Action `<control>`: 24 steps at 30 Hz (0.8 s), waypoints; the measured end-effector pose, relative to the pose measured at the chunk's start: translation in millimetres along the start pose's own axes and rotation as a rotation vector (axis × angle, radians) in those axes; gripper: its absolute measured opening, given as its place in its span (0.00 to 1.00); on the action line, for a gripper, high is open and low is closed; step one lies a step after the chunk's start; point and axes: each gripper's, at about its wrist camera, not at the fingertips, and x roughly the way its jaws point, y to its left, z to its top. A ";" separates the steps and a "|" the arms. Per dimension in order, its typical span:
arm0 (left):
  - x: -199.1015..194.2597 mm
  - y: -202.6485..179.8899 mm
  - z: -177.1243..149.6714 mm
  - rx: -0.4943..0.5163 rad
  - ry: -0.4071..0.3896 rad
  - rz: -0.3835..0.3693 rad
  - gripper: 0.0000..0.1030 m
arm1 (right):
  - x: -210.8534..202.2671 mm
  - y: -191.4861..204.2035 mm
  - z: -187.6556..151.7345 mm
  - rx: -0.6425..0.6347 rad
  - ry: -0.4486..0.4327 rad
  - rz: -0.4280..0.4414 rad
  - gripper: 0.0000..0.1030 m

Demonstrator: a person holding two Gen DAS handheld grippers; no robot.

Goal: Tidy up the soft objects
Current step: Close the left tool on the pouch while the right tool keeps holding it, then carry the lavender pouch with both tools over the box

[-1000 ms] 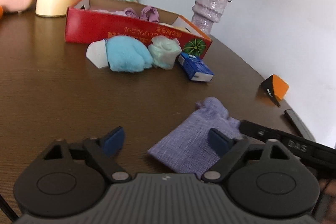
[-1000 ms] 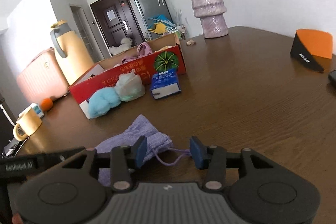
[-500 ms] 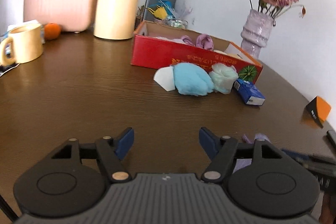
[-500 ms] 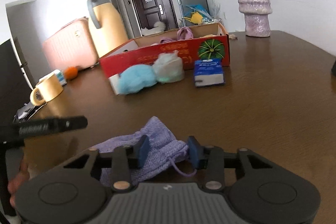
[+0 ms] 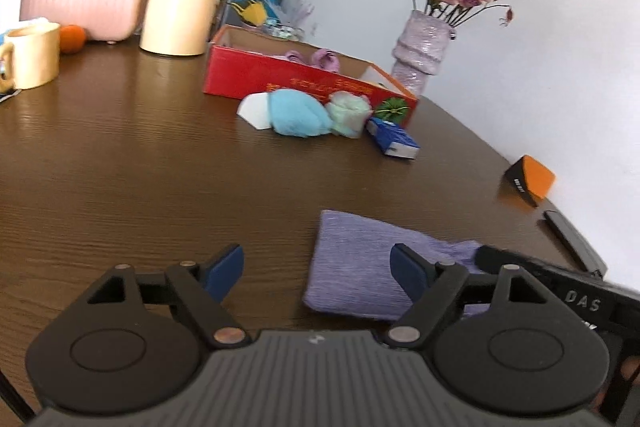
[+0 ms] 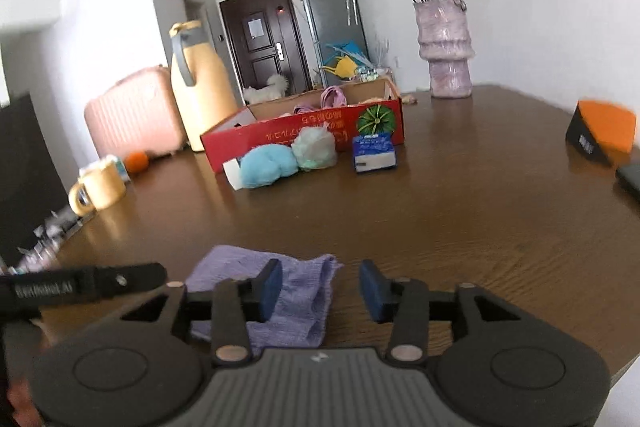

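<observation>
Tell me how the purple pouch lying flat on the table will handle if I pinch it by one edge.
The purple pouch looks like thin knit cloth lying flat and wrinkled, so it will probably droop rather than hold shape. It seems empty, so likely light. On the smooth wooden table it may slide before the pads catch it.

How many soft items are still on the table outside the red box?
3: purple pouch near the grippers, blue bundle and pale green bundle against the box front. More may be hidden behind the box.

Purple pouch (image 6: 296, 291) now flatter, off right gripper (image 6: 320, 291) jaws; both grippers' jaws just reopening.
</observation>
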 end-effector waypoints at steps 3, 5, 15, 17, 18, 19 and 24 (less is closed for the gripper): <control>8.4 -3.2 0.7 -0.002 0.015 -0.032 0.75 | 9.6 -5.7 -4.6 0.064 0.007 0.024 0.46; 18.5 -3.7 1.1 -0.006 0.050 -0.043 0.71 | 22.1 -7.9 -6.9 0.098 0.036 0.027 0.46; 38.1 -4.7 3.8 -0.001 0.086 -0.183 0.36 | 50.4 -4.8 -7.2 0.036 0.045 0.022 0.26; 37.5 -5.1 3.4 -0.007 0.084 -0.186 0.23 | 50.7 -1.3 -7.7 0.013 0.045 0.020 0.22; 36.2 -5.1 3.3 -0.008 0.082 -0.192 0.14 | 49.5 0.4 -7.4 0.004 0.040 0.017 0.17; 34.7 -6.1 3.2 -0.003 0.078 -0.202 0.12 | 48.1 2.6 -7.2 -0.013 0.036 0.010 0.09; 22.3 -13.2 3.6 0.070 0.048 -0.197 0.08 | 34.8 8.4 -1.7 -0.042 0.012 0.007 0.05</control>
